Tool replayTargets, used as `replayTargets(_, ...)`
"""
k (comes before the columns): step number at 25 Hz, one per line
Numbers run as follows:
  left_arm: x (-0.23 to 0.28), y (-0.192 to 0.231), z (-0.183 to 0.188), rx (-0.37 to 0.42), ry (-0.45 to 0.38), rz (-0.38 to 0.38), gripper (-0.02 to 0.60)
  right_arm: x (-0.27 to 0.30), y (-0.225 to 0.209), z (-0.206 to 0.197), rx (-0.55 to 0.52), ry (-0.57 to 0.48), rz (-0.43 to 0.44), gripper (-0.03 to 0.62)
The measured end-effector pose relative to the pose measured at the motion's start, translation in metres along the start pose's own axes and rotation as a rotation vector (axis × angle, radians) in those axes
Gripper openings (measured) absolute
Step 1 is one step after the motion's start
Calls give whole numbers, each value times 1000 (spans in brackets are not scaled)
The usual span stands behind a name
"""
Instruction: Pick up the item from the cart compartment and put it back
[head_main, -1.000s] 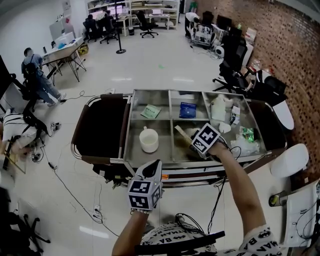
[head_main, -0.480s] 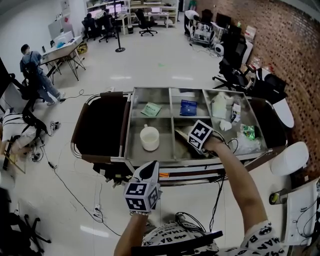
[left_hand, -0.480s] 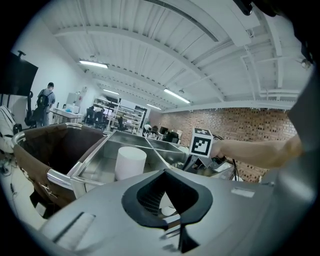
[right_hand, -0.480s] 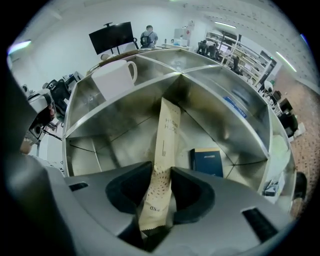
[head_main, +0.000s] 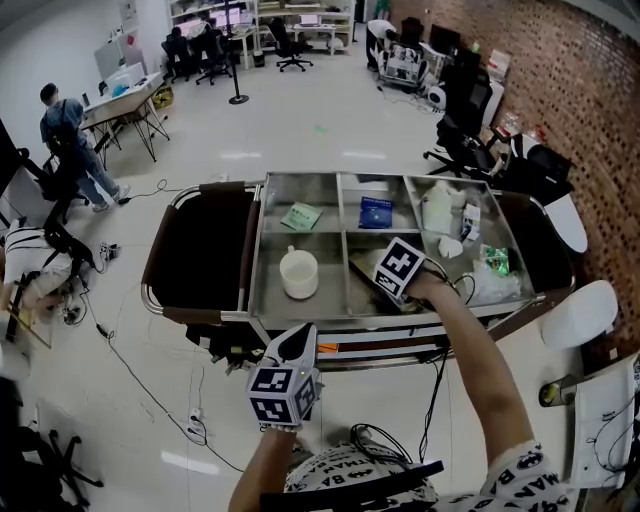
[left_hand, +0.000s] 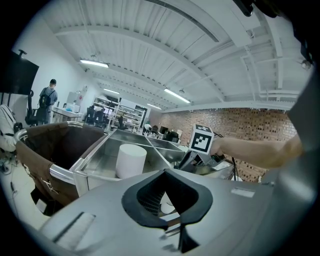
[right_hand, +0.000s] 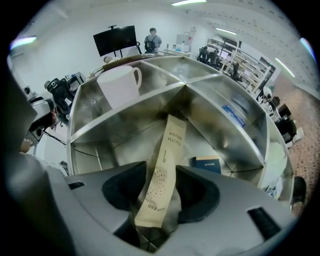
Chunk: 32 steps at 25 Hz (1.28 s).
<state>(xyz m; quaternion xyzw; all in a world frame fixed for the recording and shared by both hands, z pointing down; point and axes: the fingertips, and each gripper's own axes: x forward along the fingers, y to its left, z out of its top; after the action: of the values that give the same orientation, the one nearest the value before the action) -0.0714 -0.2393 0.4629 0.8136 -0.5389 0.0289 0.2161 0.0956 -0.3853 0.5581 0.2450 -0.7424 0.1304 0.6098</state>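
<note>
The right tool (right_hand: 160, 199) is opening its jaws around the toothbrush packet (right_hand: 165, 160), which lies in the cart's (head_main: 300, 318) near middle compartment with its far end leaning on a divider. The left tool (head_main: 303, 336) hangs closed and empty in front of the cart.

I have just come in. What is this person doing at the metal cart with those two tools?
A person stands at a steel cart with a gripper in each hand. The right gripper is down in the near middle compartment, its jaws opening around a toothbrush packet that leans on the divider. The left gripper hangs in front of the cart, shut and empty. A white mug stands in the neighbouring compartment.
</note>
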Motion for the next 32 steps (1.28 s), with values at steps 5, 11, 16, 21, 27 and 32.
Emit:
replayTargets(5, -3, 1, 0, 1, -6, 3, -3, -41, -6, 21, 42, -186, -8, 201)
replayTargets(11, -7, 2, 3, 3, -22, 12, -2, -155, 6, 44, 138, -689, 15, 198)
replayTargets(16, -8, 0, 8, 17, -46, 11, -3, -246, 19, 24, 294, -1113, 5, -5)
replayTargets(21, -13, -12, 3, 42, -60, 7, -2, -261, 31, -20, 326, -1203, -144, -3)
replayTargets(27, -21, -25, -23, 74, -44, 0, -2, -237, 78, -66, 383, -1258, -201, -2)
replayTargets(32, -37, -32, -40, 83, -46, 11, -3, -192, 122, -88, 444, -1215, -141, -2)
